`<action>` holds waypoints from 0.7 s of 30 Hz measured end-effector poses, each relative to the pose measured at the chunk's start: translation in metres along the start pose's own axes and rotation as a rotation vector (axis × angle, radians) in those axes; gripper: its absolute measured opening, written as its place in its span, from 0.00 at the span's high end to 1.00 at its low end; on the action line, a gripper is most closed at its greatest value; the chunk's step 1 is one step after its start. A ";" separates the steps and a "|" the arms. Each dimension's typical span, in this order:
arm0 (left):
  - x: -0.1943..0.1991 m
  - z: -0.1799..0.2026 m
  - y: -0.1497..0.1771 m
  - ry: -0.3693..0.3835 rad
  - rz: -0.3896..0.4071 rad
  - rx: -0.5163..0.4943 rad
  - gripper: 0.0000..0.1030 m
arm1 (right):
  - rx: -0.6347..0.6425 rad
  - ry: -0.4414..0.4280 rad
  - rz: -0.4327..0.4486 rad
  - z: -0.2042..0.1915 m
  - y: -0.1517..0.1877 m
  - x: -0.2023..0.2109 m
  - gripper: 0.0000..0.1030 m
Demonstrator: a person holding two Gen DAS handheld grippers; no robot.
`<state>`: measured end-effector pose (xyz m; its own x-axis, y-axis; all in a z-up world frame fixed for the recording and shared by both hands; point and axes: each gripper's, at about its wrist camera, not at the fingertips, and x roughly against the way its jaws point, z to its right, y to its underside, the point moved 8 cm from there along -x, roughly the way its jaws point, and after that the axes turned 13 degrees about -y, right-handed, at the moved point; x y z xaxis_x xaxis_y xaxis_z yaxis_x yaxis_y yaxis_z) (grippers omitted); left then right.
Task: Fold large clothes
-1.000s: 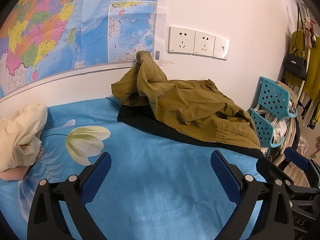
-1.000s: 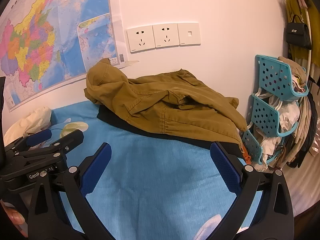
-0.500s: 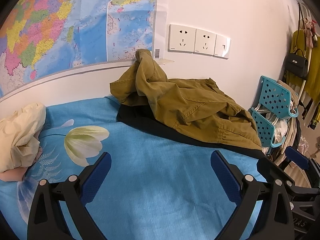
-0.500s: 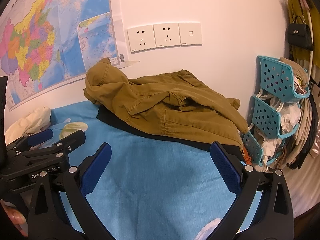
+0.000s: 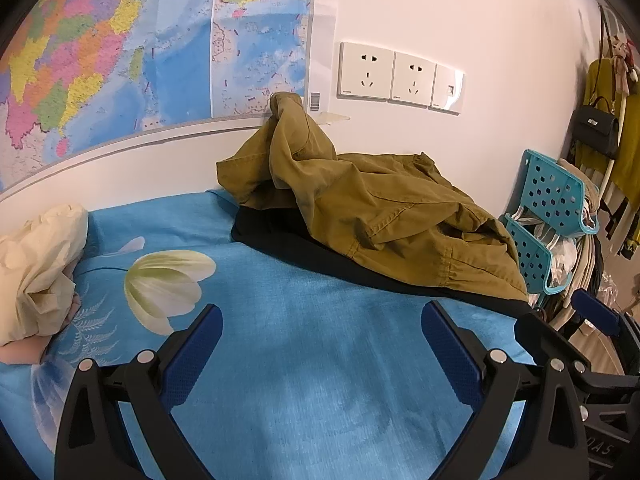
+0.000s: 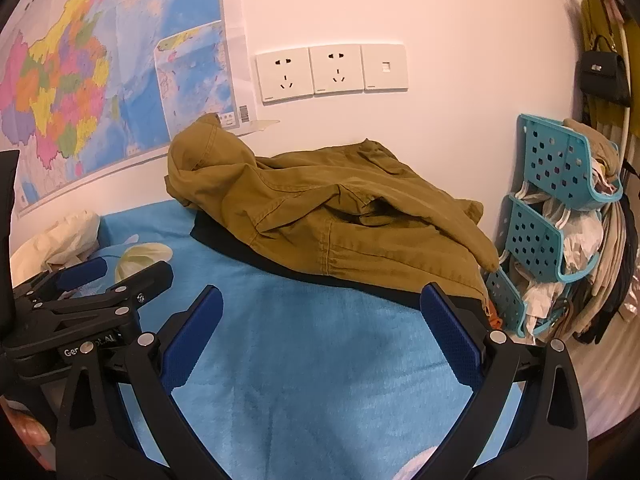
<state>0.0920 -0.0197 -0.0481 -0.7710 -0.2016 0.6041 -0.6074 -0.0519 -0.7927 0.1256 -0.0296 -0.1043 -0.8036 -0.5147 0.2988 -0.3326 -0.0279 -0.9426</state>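
An olive-green jacket [image 5: 384, 216] lies crumpled at the far side of the blue bed [image 5: 304, 360], against the wall, on top of a black garment [image 5: 288, 240]. It also shows in the right wrist view [image 6: 320, 220], with the black garment [image 6: 228, 240] under it. My left gripper [image 5: 320, 332] is open and empty, above the bedspread, short of the jacket. My right gripper [image 6: 320, 316] is open and empty, also short of the jacket. The left gripper's body [image 6: 80, 300] shows at the left of the right wrist view.
A cream cloth bundle [image 5: 36, 272] lies at the bed's left. A teal perforated rack [image 6: 560, 208] with clothes stands off the bed's right edge. A wall map [image 5: 120, 60] and sockets [image 5: 400, 76] are behind the jacket. A black handbag [image 5: 596, 128] hangs at the right.
Both grippers have drifted slightly toward the jacket; the view has shifted a little. Both stay open and empty. The clothes have not moved.
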 end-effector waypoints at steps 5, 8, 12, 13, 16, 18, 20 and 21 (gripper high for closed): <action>-0.011 -0.003 -0.001 0.016 -0.025 0.004 0.07 | 0.019 -0.016 -0.008 0.000 -0.002 -0.009 0.05; -0.019 -0.013 -0.002 0.001 -0.021 0.005 0.07 | 0.041 -0.027 -0.022 -0.001 -0.006 -0.021 0.05; -0.035 -0.034 -0.006 -0.039 -0.017 0.009 0.07 | 0.091 -0.036 -0.053 -0.003 -0.015 -0.047 0.05; -0.041 -0.042 -0.008 -0.052 -0.015 0.016 0.07 | 0.103 -0.037 -0.058 -0.004 -0.018 -0.053 0.05; -0.059 -0.062 -0.014 -0.085 -0.034 0.040 0.07 | 0.184 -0.008 -0.097 -0.006 -0.027 -0.083 0.05; -0.069 -0.071 -0.017 -0.096 -0.037 0.043 0.07 | 0.229 -0.006 -0.116 -0.010 -0.031 -0.098 0.05; -0.080 -0.079 -0.019 -0.120 -0.050 0.041 0.07 | 0.289 0.000 -0.135 -0.016 -0.035 -0.118 0.05; -0.088 -0.083 -0.020 -0.123 -0.061 0.047 0.07 | 0.332 0.005 -0.145 -0.022 -0.037 -0.130 0.05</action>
<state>0.1557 0.0803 -0.0788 -0.7016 -0.3152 0.6391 -0.6409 -0.1128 -0.7593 0.2316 0.0570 -0.1052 -0.7622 -0.4812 0.4330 -0.2657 -0.3774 -0.8871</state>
